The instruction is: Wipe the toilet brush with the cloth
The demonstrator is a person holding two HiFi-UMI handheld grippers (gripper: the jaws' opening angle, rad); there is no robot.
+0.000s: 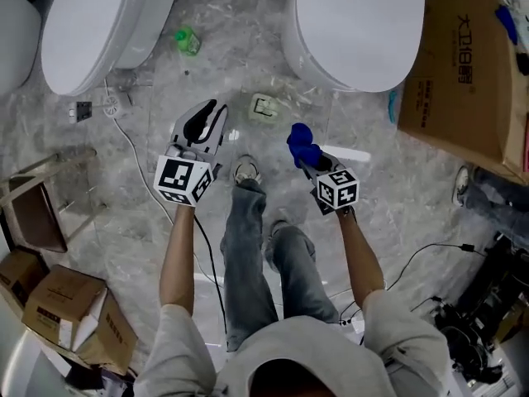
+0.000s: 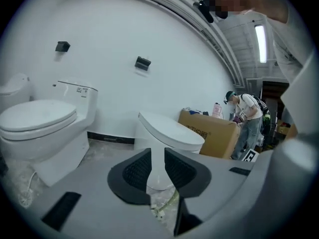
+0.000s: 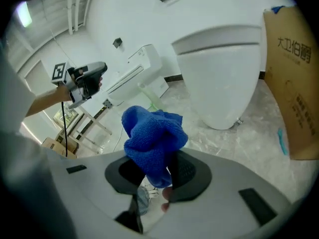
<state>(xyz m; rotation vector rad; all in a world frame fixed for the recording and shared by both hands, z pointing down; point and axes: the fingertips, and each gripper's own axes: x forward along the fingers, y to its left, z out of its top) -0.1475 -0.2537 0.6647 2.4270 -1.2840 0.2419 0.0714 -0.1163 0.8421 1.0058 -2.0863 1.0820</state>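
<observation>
Taking the right toilet [image 1: 355,23] as my marker, the other toilet [image 1: 91,23] stands well to its left. A small bright green thing [image 1: 187,40] sits on the floor between the two, closer to that far toilet's base.

Next comes my left gripper [image 1: 213,112], held above the floor in front of the right toilet and off to its left side. It points toward the toilet's base. In the left gripper view its tongs [image 2: 157,156] stand apart with nothing clamped, and the right toilet's bowl shows through the gap.

On the floor just in front of the right toilet, toward its left edge, lies a pale green thing with whitish bristles. I read it as the toilet brush [image 1: 264,107]. It lies loose, touching neither gripper, and it shows low in the left gripper view, under the gap between the tongs [image 2: 163,207].

My right gripper [image 1: 307,160] hovers in front of the right toilet, about level with its left half. Its tongs are clamped on the blue cloth [image 3: 152,138], which bunches up above them in a thick fold and hangs a little below the pads.

A cardboard box [image 1: 463,64] stands against the right toilet's right side.
</observation>
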